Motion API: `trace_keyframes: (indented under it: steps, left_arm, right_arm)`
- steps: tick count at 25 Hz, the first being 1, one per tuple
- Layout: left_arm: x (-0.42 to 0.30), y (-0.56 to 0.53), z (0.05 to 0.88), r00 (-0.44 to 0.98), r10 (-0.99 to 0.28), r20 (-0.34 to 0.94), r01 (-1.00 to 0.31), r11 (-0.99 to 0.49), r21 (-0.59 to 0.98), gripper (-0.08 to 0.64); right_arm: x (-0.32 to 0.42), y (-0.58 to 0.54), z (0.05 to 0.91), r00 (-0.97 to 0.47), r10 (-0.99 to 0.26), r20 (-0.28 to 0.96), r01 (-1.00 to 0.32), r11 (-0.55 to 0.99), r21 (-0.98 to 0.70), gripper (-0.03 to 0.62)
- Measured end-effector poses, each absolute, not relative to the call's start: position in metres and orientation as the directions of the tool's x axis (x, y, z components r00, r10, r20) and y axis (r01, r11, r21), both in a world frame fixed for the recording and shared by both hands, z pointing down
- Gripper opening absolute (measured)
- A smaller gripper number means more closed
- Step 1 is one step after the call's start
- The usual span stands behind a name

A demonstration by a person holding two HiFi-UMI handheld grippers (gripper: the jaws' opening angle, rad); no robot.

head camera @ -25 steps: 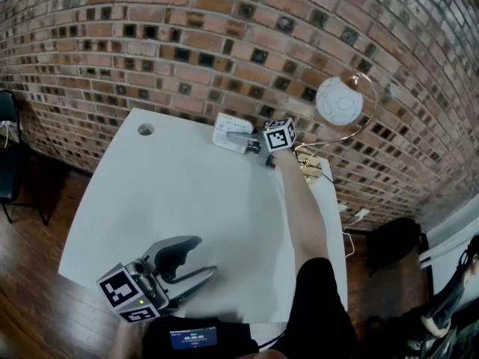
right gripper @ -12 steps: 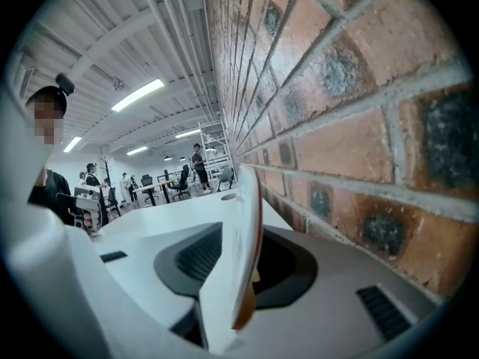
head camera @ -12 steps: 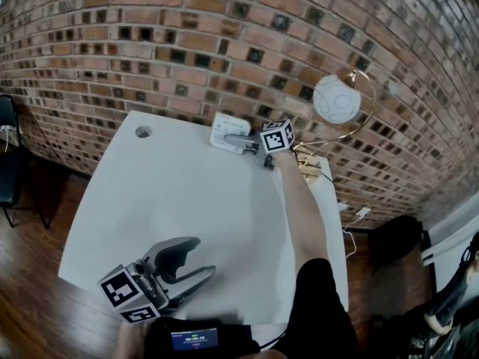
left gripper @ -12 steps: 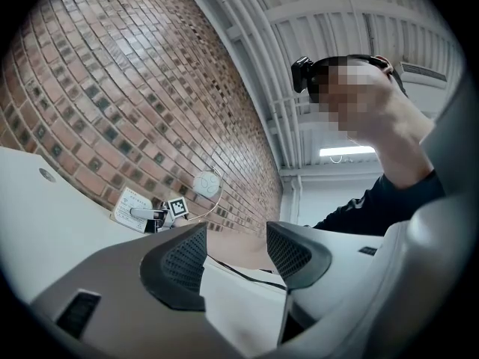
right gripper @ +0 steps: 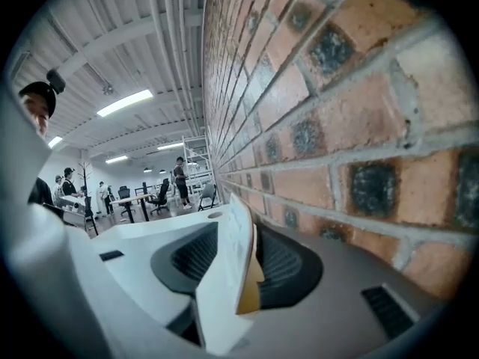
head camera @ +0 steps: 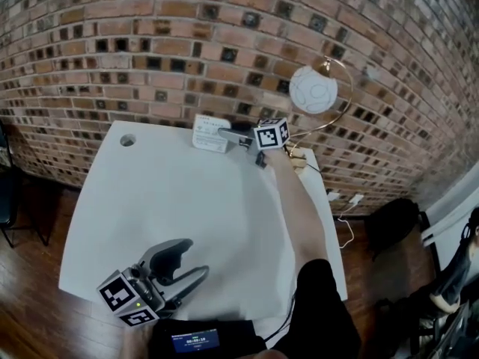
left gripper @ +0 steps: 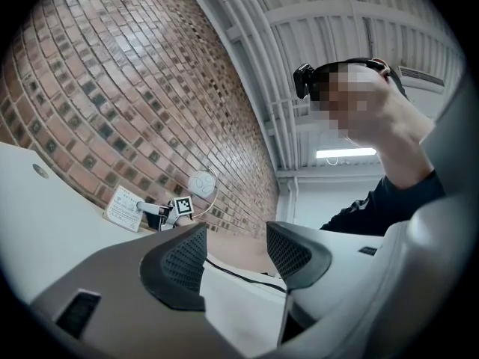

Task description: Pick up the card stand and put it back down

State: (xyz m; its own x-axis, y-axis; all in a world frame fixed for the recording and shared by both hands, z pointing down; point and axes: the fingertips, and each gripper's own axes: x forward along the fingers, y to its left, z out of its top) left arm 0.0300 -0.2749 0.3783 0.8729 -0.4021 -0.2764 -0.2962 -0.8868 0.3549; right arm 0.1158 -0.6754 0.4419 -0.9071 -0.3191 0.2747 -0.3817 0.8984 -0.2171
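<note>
The card stand [head camera: 210, 133], a white printed card on a small base, stands on the white table [head camera: 172, 193] at its far edge by the brick wall. My right gripper [head camera: 232, 135] reaches it from the right. In the right gripper view the card stand [right gripper: 228, 290] sits edge-on between the pads, and the jaws are opening, with a gap showing at the left pad [right gripper: 191, 259]. My left gripper [head camera: 196, 258] hangs over the table's near edge, open with nothing between its fingers. From the left gripper view [left gripper: 236, 253] the card stand [left gripper: 123, 208] is far off.
A lamp with a white globe [head camera: 313, 90] on a gold arc stands at the table's far right corner. A round cable hole [head camera: 127, 140] is at the far left corner. Cables and plugs [head camera: 340, 199] lie on the floor to the right.
The head view has shifted a little, so everything sits lower left in the picture. The right gripper stays at the card stand by the wall. The left gripper has hardly moved.
</note>
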Motion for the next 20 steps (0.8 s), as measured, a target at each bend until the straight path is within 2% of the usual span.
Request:
trace_keyframes:
  steps: [6,11,17,20]
  left_arm:
    - [0.041,-0.269,0.371,0.881,-0.383,-0.28,-0.281,-0.897,0.342,0.252]
    - [0.051,-0.26,0.368,0.886,-0.37,-0.279,-0.272,-0.902,0.335,0.252]
    - [0.055,-0.251,0.368,0.886,-0.376,-0.271,-0.28,-0.9,0.334,0.252]
    - [0.051,-0.254,0.368,0.881,-0.39,-0.267,-0.294,-0.895,0.334,0.251]
  right_arm:
    - [0.135,-0.653,0.419,-0.889,-0.382,0.253,-0.433,0.881,-0.191,0.192]
    - [0.15,-0.655,0.419,-0.822,-0.478,0.311,-0.534,0.836,-0.126,0.192]
    - [0.144,-0.659,0.458,-0.793,-0.442,0.42,-0.546,0.822,-0.165,0.19]
    - [0.135,-0.656,0.47,-0.813,-0.397,0.427,-0.506,0.843,-0.18,0.175]
